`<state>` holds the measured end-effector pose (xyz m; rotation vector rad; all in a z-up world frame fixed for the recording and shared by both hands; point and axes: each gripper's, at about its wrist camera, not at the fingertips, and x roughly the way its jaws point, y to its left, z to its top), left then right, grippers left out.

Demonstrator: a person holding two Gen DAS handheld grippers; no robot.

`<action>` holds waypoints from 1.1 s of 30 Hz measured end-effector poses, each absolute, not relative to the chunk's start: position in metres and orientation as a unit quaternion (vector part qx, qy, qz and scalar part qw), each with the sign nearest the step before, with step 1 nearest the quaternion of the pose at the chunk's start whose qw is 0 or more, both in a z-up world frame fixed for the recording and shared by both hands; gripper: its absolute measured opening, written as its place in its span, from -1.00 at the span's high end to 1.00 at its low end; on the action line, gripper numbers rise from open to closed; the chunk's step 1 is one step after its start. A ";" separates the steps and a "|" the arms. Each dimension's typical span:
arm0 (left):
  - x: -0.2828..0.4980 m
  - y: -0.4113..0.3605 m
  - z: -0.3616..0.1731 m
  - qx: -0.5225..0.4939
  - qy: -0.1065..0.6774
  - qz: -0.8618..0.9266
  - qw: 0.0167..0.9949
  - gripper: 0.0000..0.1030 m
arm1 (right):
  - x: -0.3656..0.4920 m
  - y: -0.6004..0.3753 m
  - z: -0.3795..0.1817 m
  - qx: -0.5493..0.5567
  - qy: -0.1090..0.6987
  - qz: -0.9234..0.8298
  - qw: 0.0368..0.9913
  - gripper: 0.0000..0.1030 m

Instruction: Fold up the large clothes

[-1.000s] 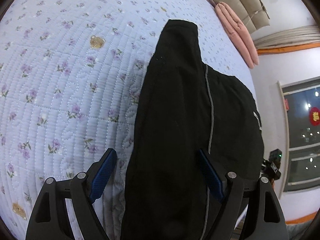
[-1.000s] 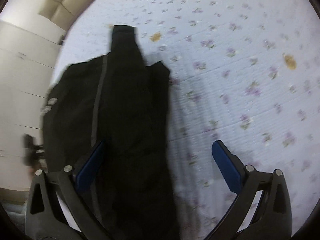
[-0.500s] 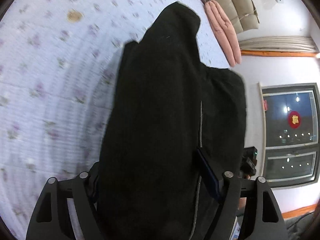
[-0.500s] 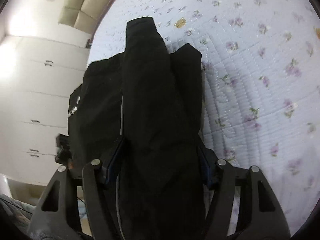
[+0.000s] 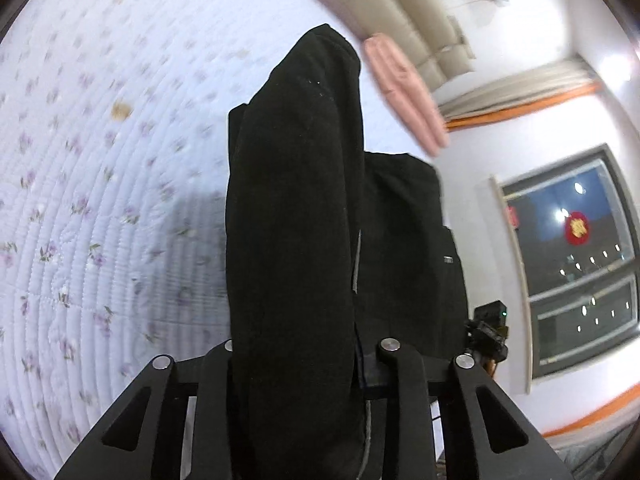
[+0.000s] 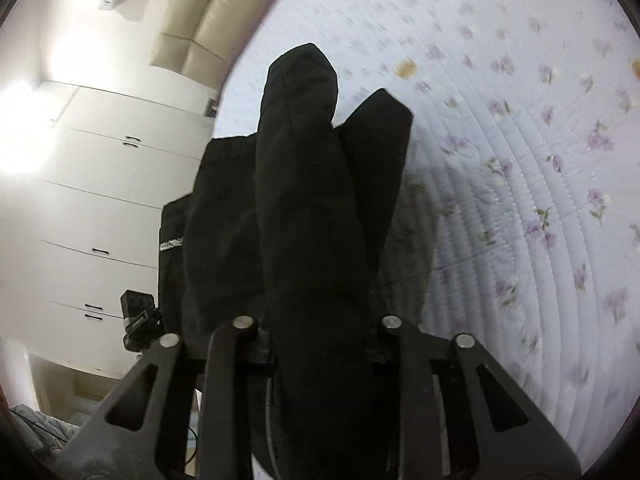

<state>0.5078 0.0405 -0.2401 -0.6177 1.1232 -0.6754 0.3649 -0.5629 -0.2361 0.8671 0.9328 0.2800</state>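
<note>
The left gripper (image 5: 294,354) is gripping a thick fold of the black garment (image 5: 292,208), its jaws drawn in tight against the cloth on both sides, the blue pads hidden under the fabric. From that gripper's camera, the garment is running from 6 o'clock up toward 12 o'clock, its narrow end hanging out over the flowered quilt (image 5: 100,184), which is filling the side from 7 to 11 o'clock. A pink cushion (image 5: 404,88) is lying at the quilt's edge near 1 o'clock, beside a beige headboard (image 5: 404,12), and a dark window (image 5: 572,256) is showing at 3 o'clock.

The right gripper (image 6: 318,332) is pinching another bunched part of the same black garment (image 6: 308,200), jaws closed in on the cloth. In its camera the garment is stretching toward 12 o'clock, with a second flap spreading toward 1 o'clock over the flowered quilt (image 6: 540,184). White cupboards (image 6: 100,200) are standing at 9 o'clock. The far edges are blurring.
</note>
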 end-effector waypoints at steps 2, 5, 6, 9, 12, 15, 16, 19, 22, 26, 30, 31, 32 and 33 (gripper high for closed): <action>0.492 0.040 -0.216 -0.267 0.495 -0.326 0.760 0.47 | 0.358 -0.552 -0.220 0.388 0.427 0.130 0.807 0.59; 0.463 0.045 -0.184 -0.253 0.470 -0.347 0.771 0.48 | 0.345 -0.525 -0.196 0.364 0.422 0.137 0.819 0.60; 0.455 0.047 -0.176 -0.250 0.464 -0.352 0.773 0.48 | 0.339 -0.514 -0.187 0.359 0.419 0.141 0.822 0.60; 0.425 0.062 -0.150 -0.247 0.445 -0.365 0.780 0.48 | 0.313 -0.494 -0.167 0.343 0.417 0.142 0.830 0.60; 0.395 0.081 -0.129 -0.246 0.433 -0.369 0.785 0.48 | 0.292 -0.476 -0.149 0.332 0.416 0.147 0.834 0.60; 0.364 0.097 -0.115 -0.246 0.427 -0.366 0.789 0.48 | 0.263 -0.451 -0.141 0.305 0.426 0.151 0.839 0.60; 0.352 0.104 -0.115 -0.247 0.426 -0.365 0.790 0.48 | 0.253 -0.440 -0.137 0.294 0.431 0.152 0.839 0.60; 0.318 0.121 -0.117 -0.251 0.424 -0.362 0.791 0.48 | 0.231 -0.425 -0.140 0.277 0.445 0.154 0.838 0.60; 0.280 0.136 -0.129 -0.250 0.426 -0.354 0.794 0.48 | 0.210 -0.410 -0.151 0.270 0.456 0.159 0.833 0.61; 0.236 0.156 -0.159 -0.267 0.435 -0.330 0.794 0.48 | 0.188 -0.392 -0.178 0.262 0.474 0.154 0.826 0.60; 0.210 0.173 -0.213 -0.301 0.476 -0.264 0.783 0.46 | 0.175 -0.379 -0.211 0.259 0.505 0.126 0.813 0.58; 0.207 0.182 -0.229 -0.314 0.484 -0.239 0.780 0.40 | 0.174 -0.379 -0.226 0.254 0.513 0.098 0.814 0.52; 0.207 0.192 -0.244 -0.329 0.491 -0.220 0.776 0.31 | 0.172 -0.384 -0.233 0.253 0.513 0.077 0.817 0.39; 0.208 0.207 -0.264 -0.357 0.502 -0.199 0.762 0.29 | 0.171 -0.393 -0.240 0.267 0.511 0.065 0.815 0.31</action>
